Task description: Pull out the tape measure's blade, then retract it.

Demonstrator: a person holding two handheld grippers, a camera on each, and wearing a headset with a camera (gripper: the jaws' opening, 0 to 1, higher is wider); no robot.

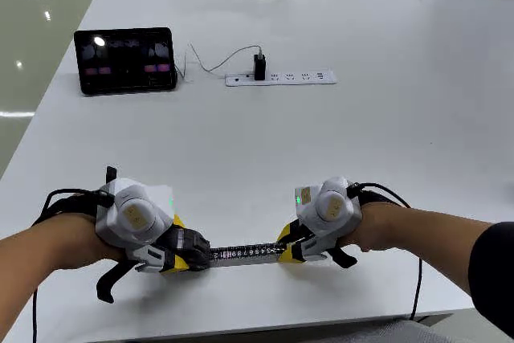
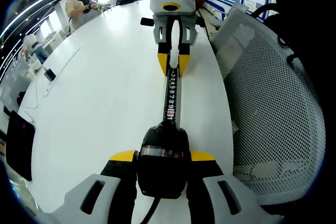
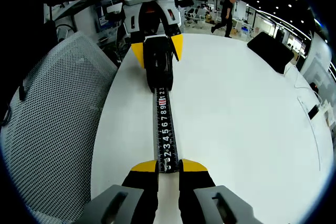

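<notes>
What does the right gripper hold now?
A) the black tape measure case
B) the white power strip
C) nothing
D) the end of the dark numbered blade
D: the right gripper is shut on the end of the dark numbered blade; the left gripper holds the black tape measure case.

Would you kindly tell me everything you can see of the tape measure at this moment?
The tape measure has a compact black case, plastic-looking, clamped by the left tool between yellow-tipped jaws, near the white table's front edge. Its blade, a narrow dark strip with pale numerals and one red mark, is partway out. It runs straight and low along the table to the right tool, which pinches its free end.
</notes>
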